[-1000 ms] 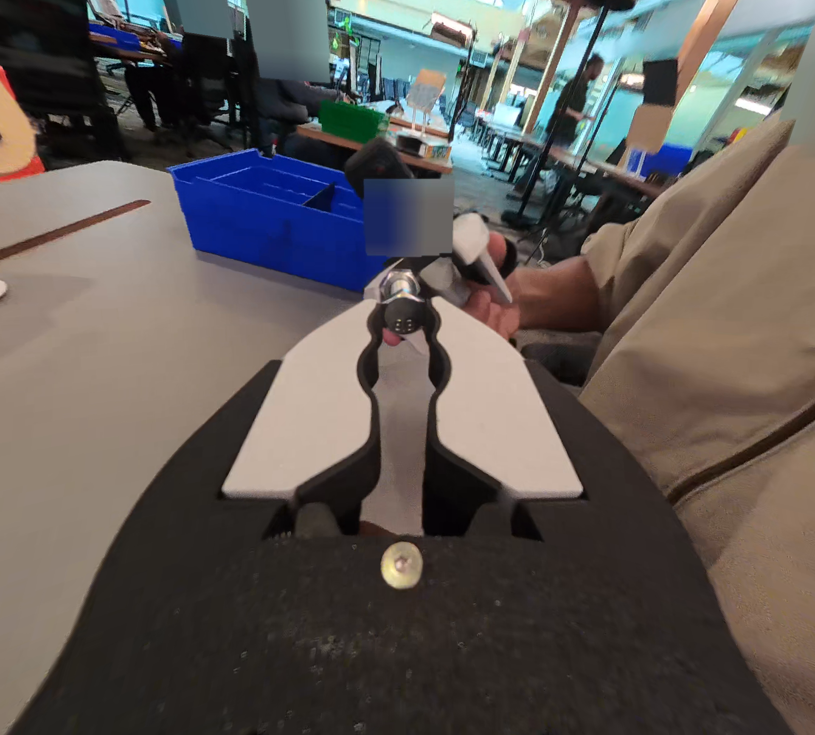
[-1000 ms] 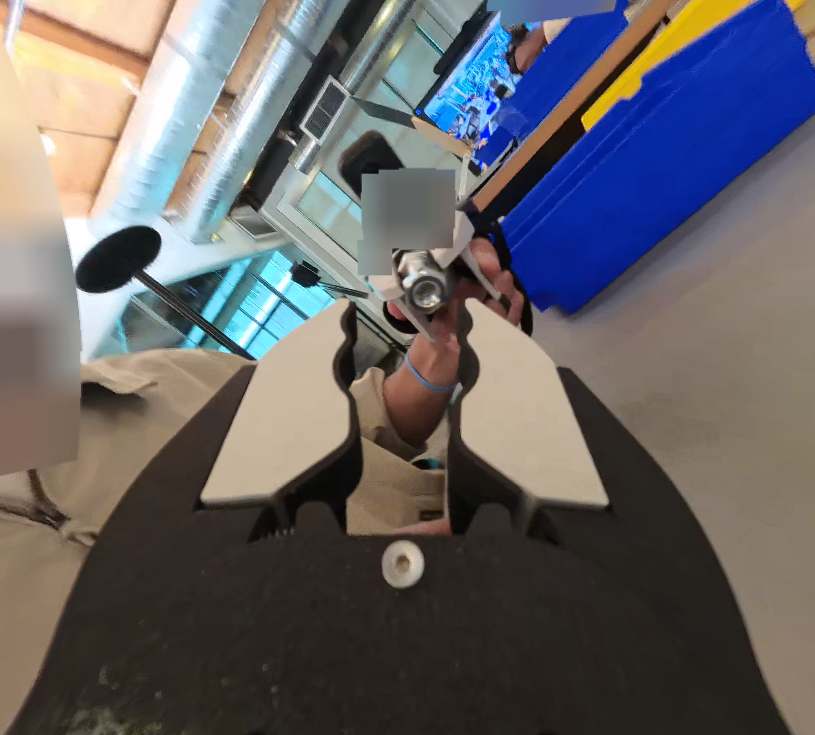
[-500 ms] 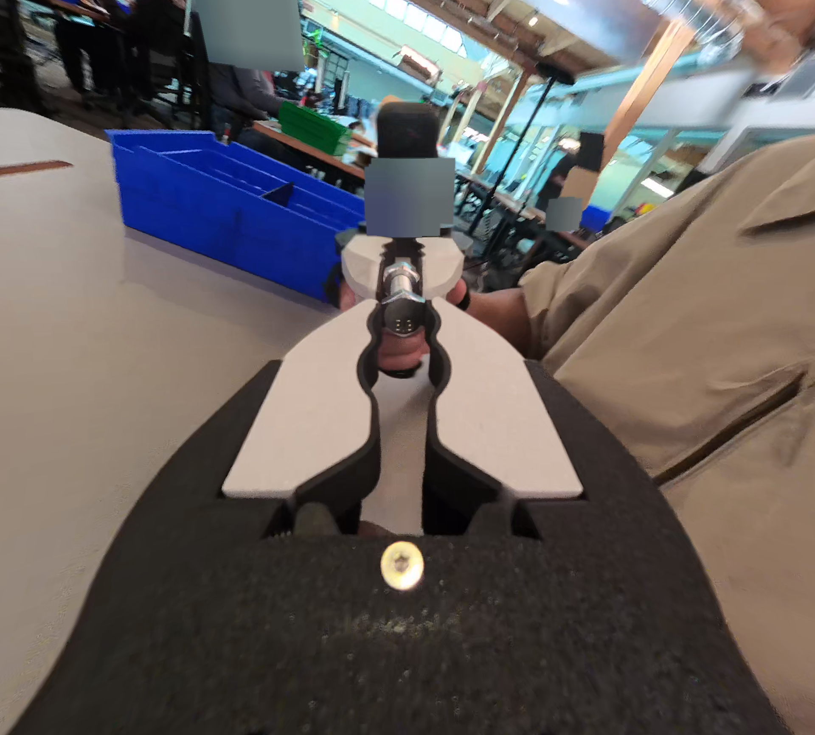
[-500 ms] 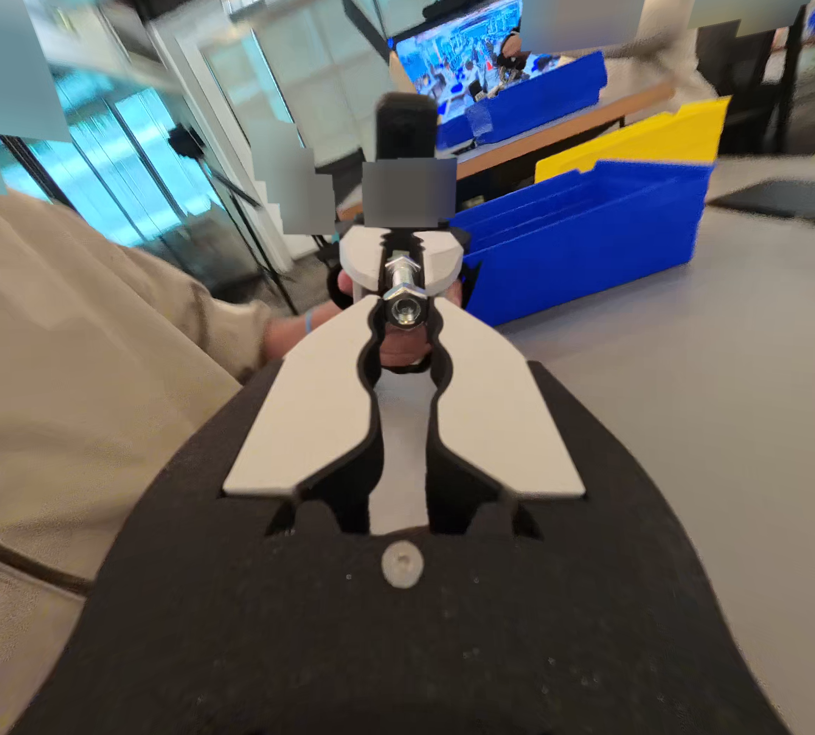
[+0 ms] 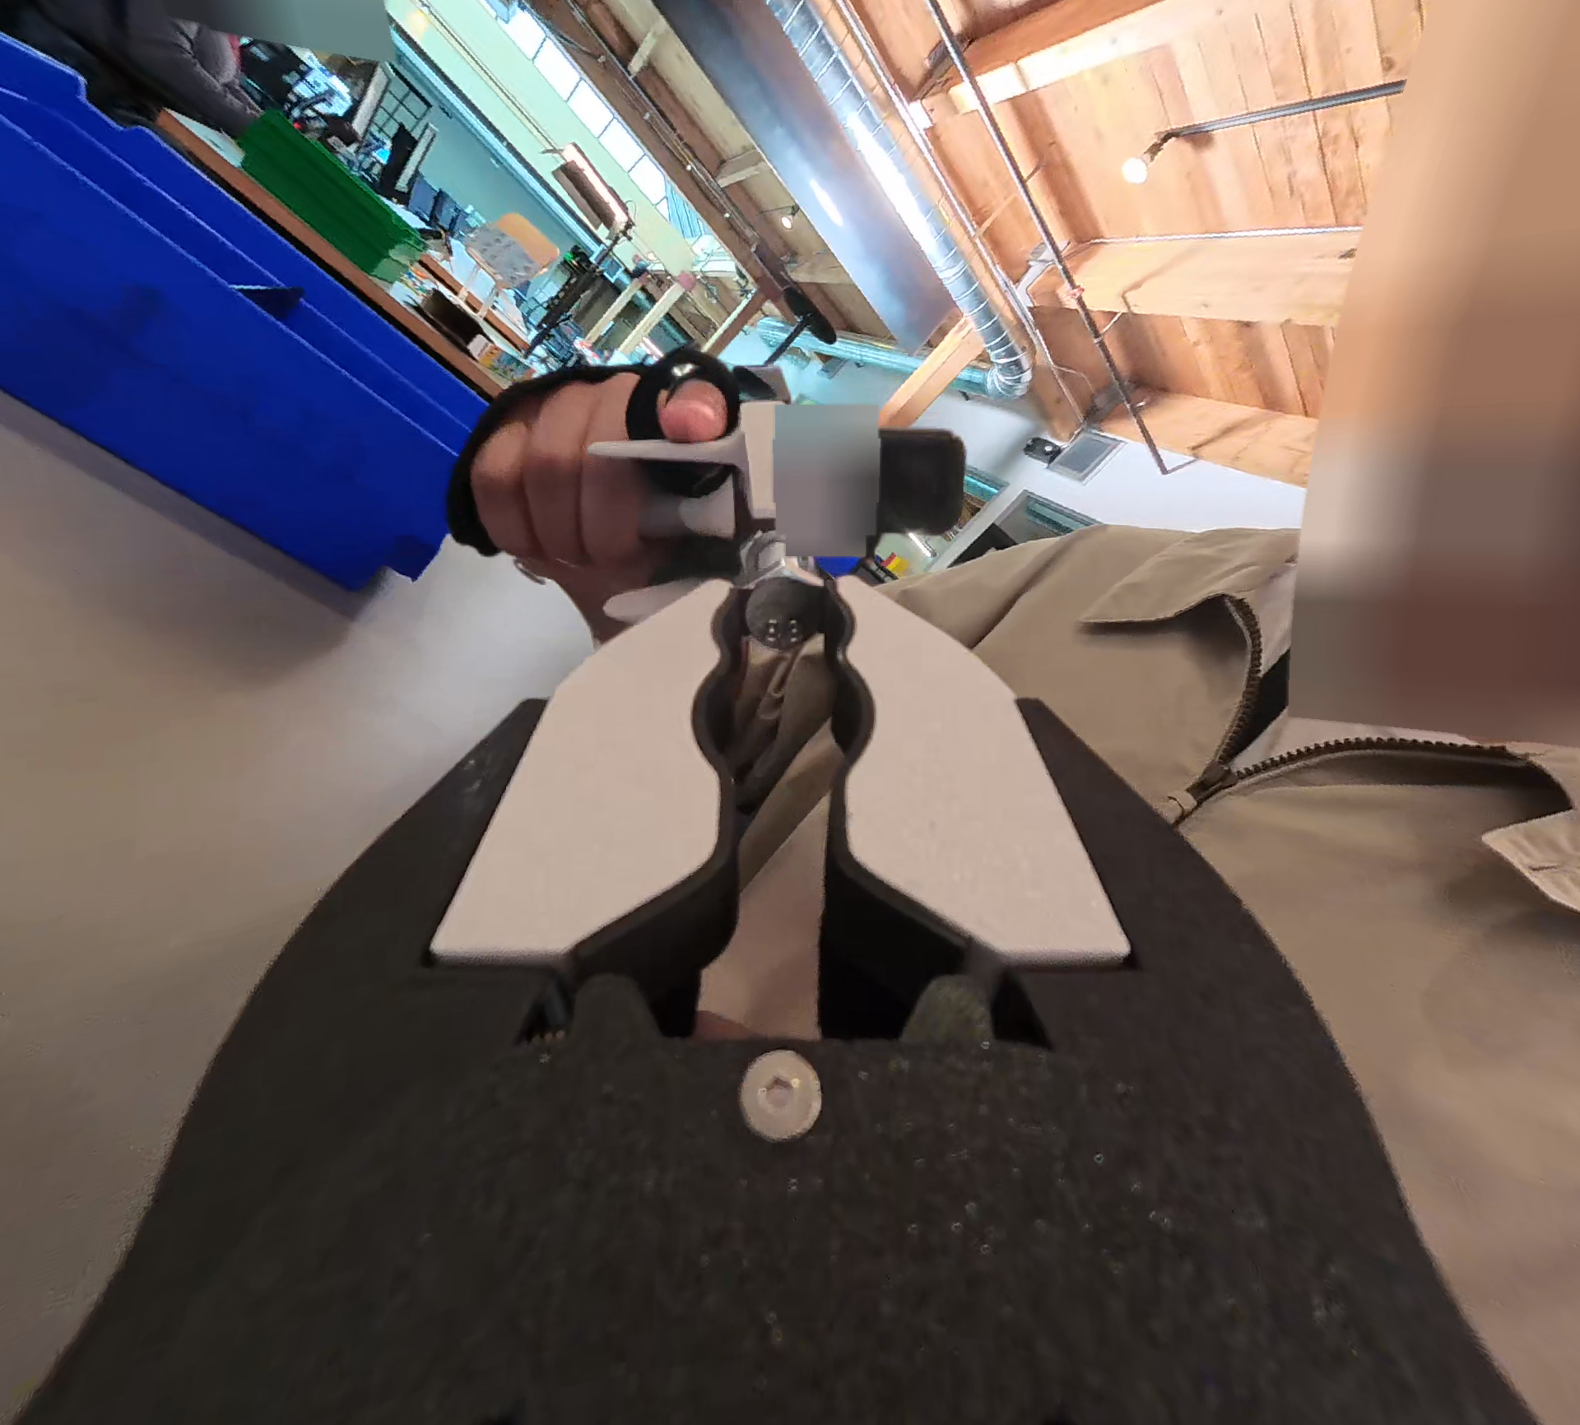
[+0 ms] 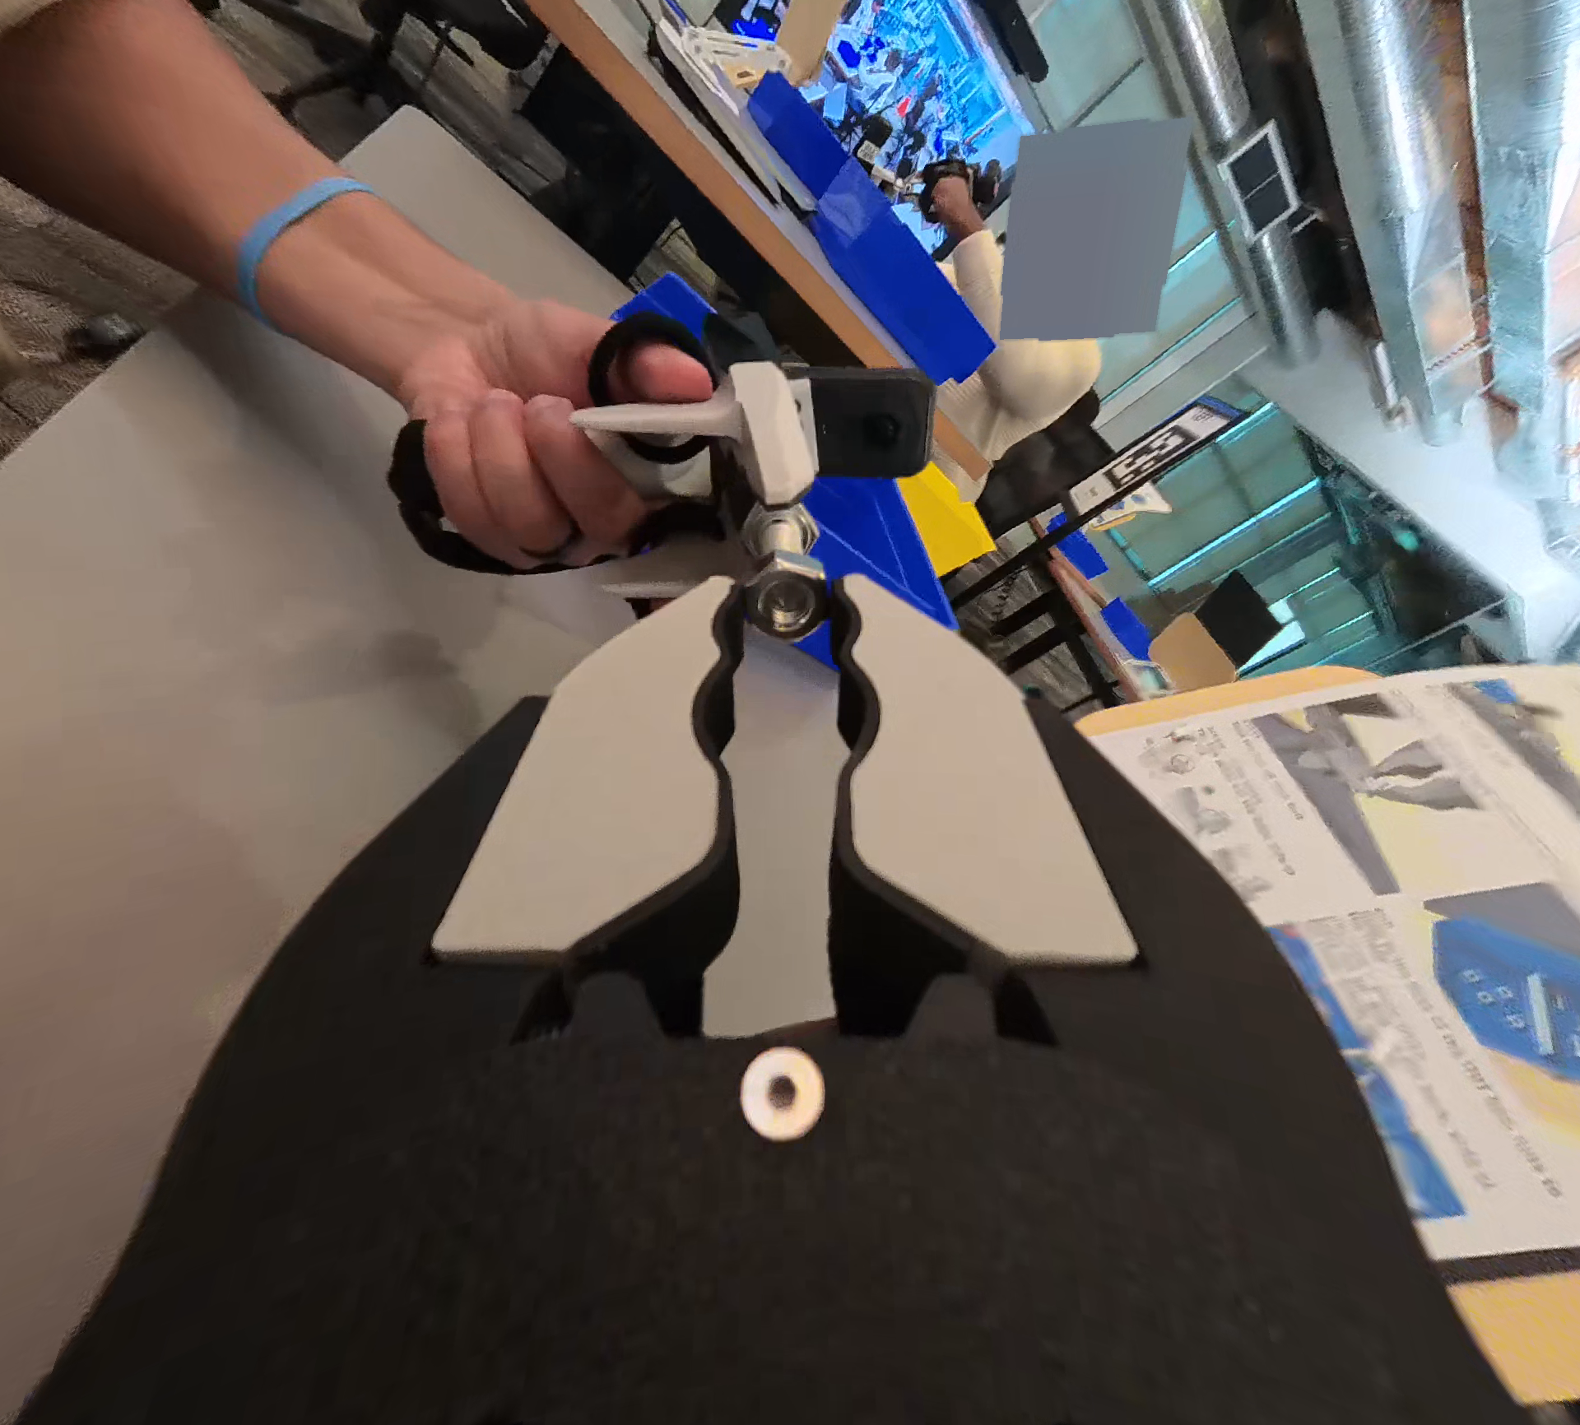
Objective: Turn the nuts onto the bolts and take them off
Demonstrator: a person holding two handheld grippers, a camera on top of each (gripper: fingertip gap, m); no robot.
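A steel bolt is held in the air between my two grippers, which face each other above the grey table (image 5: pixel 171 743). My left gripper (image 5: pixel 782 615) is shut on the bolt's round head (image 5: pixel 780 621). My right gripper (image 6: pixel 784 602) is shut on a hex nut (image 6: pixel 808 582) near the threaded end (image 6: pixel 782 606). A second hex part (image 6: pixel 774 529) sits farther along the shaft. Each view shows the other gripper rolled about a quarter turn, in a person's hand: the right one (image 5: pixel 735 478) and the left one (image 6: pixel 769 435).
A blue bin (image 5: pixel 171 358) stands on the table behind the grippers and also shows in the right wrist view (image 6: pixel 881 555), with a yellow bin (image 6: pixel 940 521) beyond. A printed sheet (image 6: pixel 1368 914) lies at the right. The person's beige jacket (image 5: pixel 1282 914) is close. Both grippers' tips are close together, under 4 cm apart.
One second ago my right gripper was open around the bolt's end; it has shut on the nut. Since half a second ago both grippers have rolled about the bolt's axis relative to each other.
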